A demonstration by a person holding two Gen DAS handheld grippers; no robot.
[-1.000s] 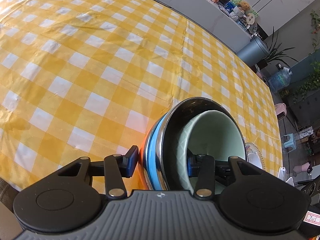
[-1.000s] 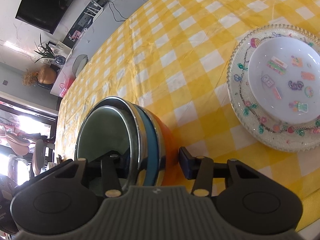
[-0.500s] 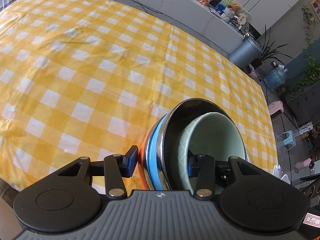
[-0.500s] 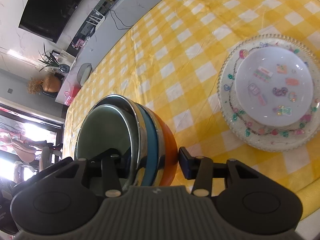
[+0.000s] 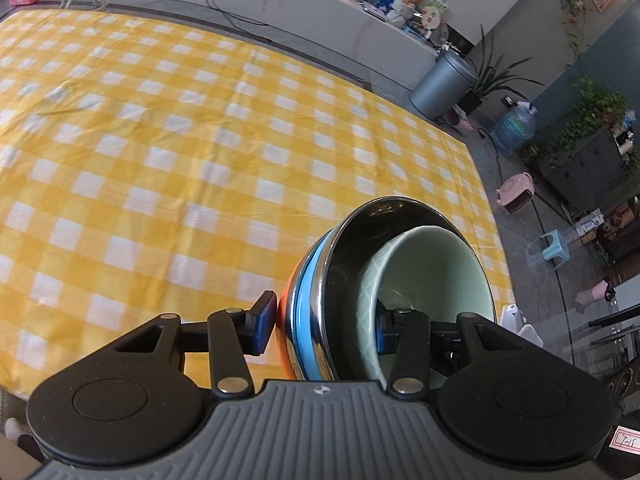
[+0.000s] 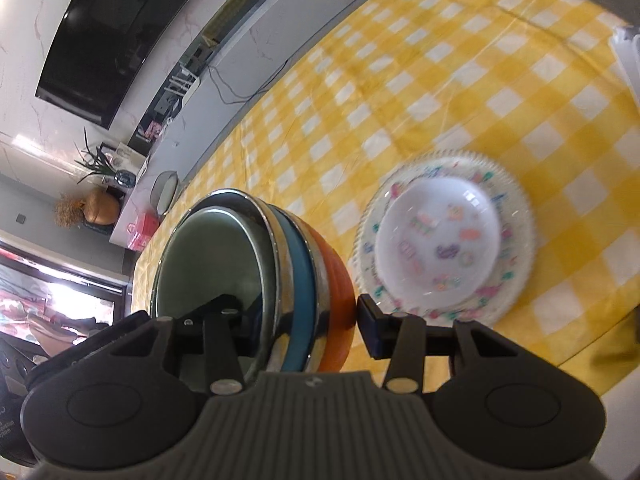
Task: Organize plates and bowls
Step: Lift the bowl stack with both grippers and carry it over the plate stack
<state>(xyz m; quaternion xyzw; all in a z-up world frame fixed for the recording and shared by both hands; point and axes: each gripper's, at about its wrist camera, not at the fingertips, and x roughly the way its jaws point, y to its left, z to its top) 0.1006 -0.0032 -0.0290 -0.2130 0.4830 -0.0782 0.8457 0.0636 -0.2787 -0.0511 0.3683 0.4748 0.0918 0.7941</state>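
A nested stack of bowls [image 5: 316,312] hangs between both grippers above the yellow checked table [image 5: 160,160]: orange outside, then blue, then steel, with a pale green bowl [image 5: 436,272] innermost. My left gripper [image 5: 324,326] is shut on the stack's wall, one finger outside and one inside. My right gripper [image 6: 304,324] is shut on the opposite wall of the stack [image 6: 320,280]. A white bowl with coloured stickers [image 6: 438,242] sits on a decorated plate [image 6: 516,216] on the table, to the right in the right wrist view.
A white object [image 6: 628,60] lies at the table's right edge in the right wrist view. Past the table's far edge are a long counter [image 5: 320,24], a grey bin [image 5: 444,84], plants and a blue stool [image 5: 554,242].
Both grippers have risen with the bowl stack, so the table and the plate look farther away. The view now takes in more of the room beyond the table.
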